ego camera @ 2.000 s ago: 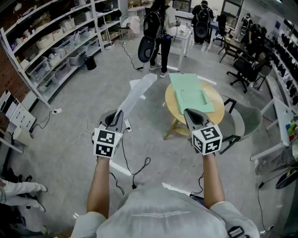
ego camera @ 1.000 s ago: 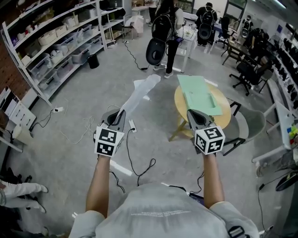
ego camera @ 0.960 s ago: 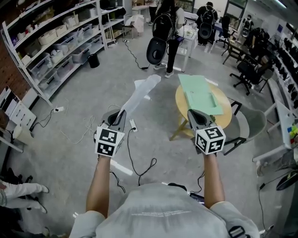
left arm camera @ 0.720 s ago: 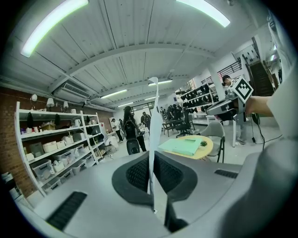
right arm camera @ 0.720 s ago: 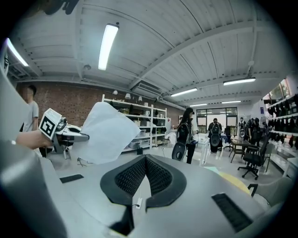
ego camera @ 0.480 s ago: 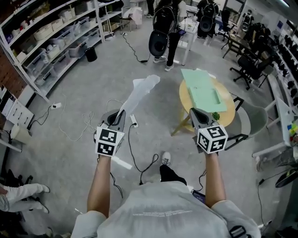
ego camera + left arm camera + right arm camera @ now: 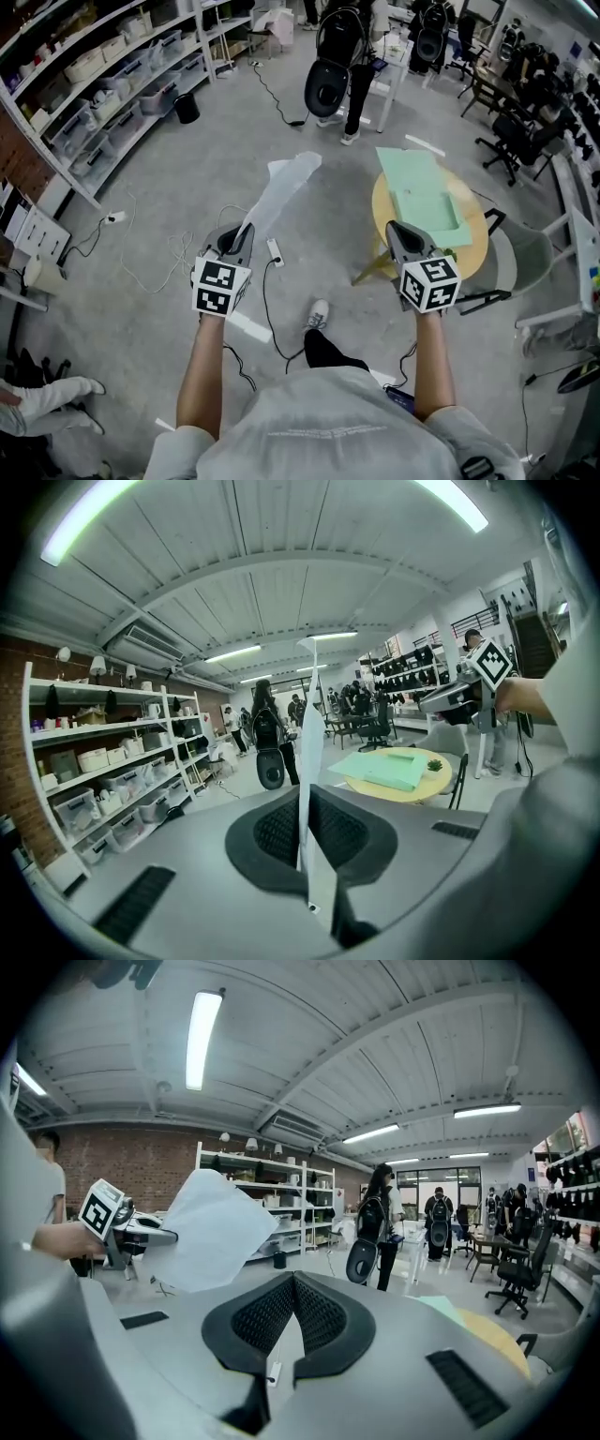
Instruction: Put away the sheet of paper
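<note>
A person seen from above holds two grey grippers out over a grey concrete floor (image 7: pixel 178 197). The left gripper (image 7: pixel 242 232) has its jaws clenched on the lower edge of a white sheet of paper (image 7: pixel 281 192). The sheet rises from the jaws toward 1 o'clock, in the air and touching nothing else. In the left gripper view the paper stands edge-on, a thin white strip pinched between the black ribbed pads. In the right gripper view it shows as a broad white sheet at 10 o'clock, held by the other gripper.

The right gripper (image 7: pixel 396 228) has its jaw tips pressed together with nothing between them. It points toward a round wooden table (image 7: pixel 473 253) at about 1 o'clock from the person. A pale green flat folder (image 7: pixel 422 192) lies on that table, and a small green potted plant (image 7: pixel 434 764) stands near its edge. A grey chair (image 7: pixel 525 258) sits just beside the table at 3 o'clock.

White metal shelving with storage boxes (image 7: pixel 94 84) runs along the wall at 10 o'clock. A standing person with a black backpack (image 7: pixel 342 56) is at 12 o'clock, well apart. Black cables and a white power strip (image 7: pixel 275 251) lie on the floor near the left gripper.
</note>
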`<state>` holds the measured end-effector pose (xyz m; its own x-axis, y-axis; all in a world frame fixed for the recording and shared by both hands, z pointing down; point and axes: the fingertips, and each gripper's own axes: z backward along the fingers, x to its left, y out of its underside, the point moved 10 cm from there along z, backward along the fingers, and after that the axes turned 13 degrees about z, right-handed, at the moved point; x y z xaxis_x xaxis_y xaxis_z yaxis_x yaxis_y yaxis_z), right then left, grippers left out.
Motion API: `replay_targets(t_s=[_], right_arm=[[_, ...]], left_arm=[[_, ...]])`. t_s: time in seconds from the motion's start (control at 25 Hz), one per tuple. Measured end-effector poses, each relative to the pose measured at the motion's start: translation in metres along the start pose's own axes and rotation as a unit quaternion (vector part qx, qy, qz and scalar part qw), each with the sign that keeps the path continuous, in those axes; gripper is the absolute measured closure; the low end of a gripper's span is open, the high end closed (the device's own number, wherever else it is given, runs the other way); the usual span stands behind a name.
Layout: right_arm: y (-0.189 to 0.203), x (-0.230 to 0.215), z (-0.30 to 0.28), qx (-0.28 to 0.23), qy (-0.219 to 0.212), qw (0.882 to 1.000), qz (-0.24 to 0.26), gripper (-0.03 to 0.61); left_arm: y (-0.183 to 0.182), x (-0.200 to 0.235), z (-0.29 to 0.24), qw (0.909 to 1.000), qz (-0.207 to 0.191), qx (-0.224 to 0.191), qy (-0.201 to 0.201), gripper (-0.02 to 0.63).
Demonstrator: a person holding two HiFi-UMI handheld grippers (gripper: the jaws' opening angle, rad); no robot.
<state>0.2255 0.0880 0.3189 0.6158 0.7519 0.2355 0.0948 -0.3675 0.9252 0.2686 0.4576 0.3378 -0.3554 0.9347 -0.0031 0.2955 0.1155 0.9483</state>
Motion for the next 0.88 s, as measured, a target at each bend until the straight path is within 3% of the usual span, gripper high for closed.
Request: replay_targets(t_s=[0.52, 0.88], right_arm=[[0.004, -0.134, -0.158, 0.009, 0.014, 0.999, -0.032, 0.550], [0.000, -0.188, -0.202, 0.014, 0.061, 0.996, -0.069, 0.550]], left_arm=[[-0.061, 0.071, -0.187, 0.9999, 0.001, 0.015, 0.003, 0.595], [-0.094, 0.089, -0.278, 0.9982, -0.014, 0.026, 0.053, 0.595]])
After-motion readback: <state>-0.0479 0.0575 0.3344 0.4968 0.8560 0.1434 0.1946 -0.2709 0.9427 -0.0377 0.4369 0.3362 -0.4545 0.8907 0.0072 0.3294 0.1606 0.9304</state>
